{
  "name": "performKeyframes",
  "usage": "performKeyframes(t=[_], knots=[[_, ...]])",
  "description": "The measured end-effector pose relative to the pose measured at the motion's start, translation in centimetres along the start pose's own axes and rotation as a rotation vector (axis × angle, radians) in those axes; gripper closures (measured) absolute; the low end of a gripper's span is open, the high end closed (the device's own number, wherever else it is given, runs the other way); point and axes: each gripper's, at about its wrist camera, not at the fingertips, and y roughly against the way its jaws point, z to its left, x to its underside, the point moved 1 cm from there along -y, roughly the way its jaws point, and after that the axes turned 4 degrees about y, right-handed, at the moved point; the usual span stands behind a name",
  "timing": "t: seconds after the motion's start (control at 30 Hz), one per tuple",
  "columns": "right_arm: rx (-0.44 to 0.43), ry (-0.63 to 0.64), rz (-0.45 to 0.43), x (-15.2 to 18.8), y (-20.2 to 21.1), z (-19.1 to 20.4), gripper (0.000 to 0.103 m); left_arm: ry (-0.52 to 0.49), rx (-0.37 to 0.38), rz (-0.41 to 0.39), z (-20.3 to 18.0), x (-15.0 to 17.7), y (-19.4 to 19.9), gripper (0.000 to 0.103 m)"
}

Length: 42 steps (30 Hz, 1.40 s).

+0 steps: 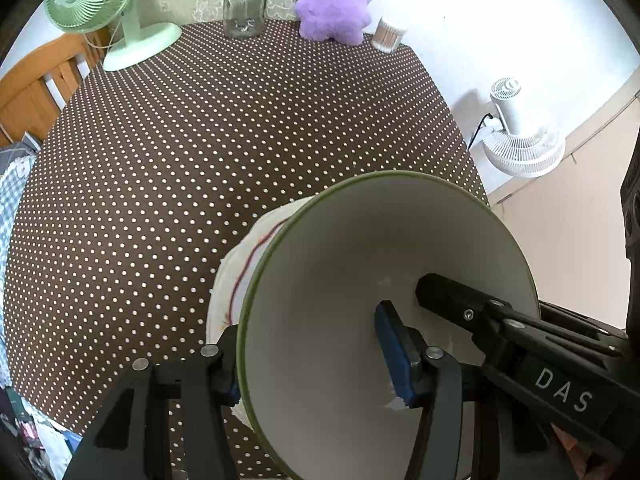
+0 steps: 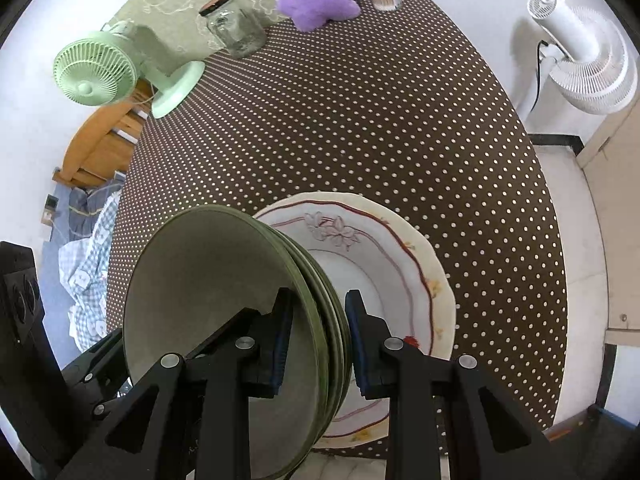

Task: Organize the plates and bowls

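Two grippers are closed on the same stack of green bowls (image 2: 224,320), which is held tilted on its side above the near edge of the table. The rim of the stack is pinched by the left gripper (image 1: 316,364), with one blue-padded finger inside the top bowl's pale interior (image 1: 360,280) and the other outside the green wall. The opposite side of the rim is clamped by the right gripper (image 2: 320,344), one pad being pressed against the inside of the top bowl and the other against the outer wall of the nested bowls; at least three green rims are counted there. The right gripper's black finger (image 1: 452,296), marked DAS, is seen reaching into the bowl from the right in the left wrist view.

Just behind and beneath the stack, a white floral plate (image 2: 392,256) with a red line is seen lying flat on the brown polka-dot tablecloth (image 2: 360,120); whether the bowls touch it cannot be told.

At the far edge of the table, well apart from the bowls, a green desk fan (image 1: 96,4), a glass jar (image 1: 245,4), a purple plush toy (image 1: 336,0) and a tub of cotton swabs (image 1: 387,36) are placed. A white fan (image 2: 580,60) is seen beyond the table's right side.
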Motion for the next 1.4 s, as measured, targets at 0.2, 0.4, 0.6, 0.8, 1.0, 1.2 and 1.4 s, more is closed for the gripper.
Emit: performKeyframes(t=[0.2,0.4,0.6,0.8,1.0,1.2,1.4], knots=[[-0.004,-0.007,0.012,-0.3,-0.7,-1.0,0.074,0.000,-0.020,0.002,-0.7,-0.4,-1.0,0.049],[-0.008,0.003,0.006,-0.5,-0.9,-1.5,0.074,0.003,-0.027,-0.008,-1.1,-0.5,-1.3,0.049],[-0.011,0.021,0.006,-0.4,-0.7,-1.6,0.074,0.004,-0.072,-0.020,-0.8,0.2,-0.9,0.045],[0.020,0.045,-0.014,0.2,0.1,-1.5,0.074,-0.010,-0.099,-0.043,-1.2,0.7,-0.6,0.041],[0.028,0.054,-0.022,0.7,0.7,-1.9,0.073,-0.004,-0.107,-0.057,-1.4,1.0,-0.1,0.035],[0.060,0.059,-0.053,0.9,1.6,-1.5,0.073,-0.030,-0.125,-0.097,-1.6,1.0,1.2,0.022],[0.128,0.056,-0.111,1.3,2.7,-1.0,0.050,-0.056,-0.135,-0.130,-0.9,0.8,2.3,0.022]])
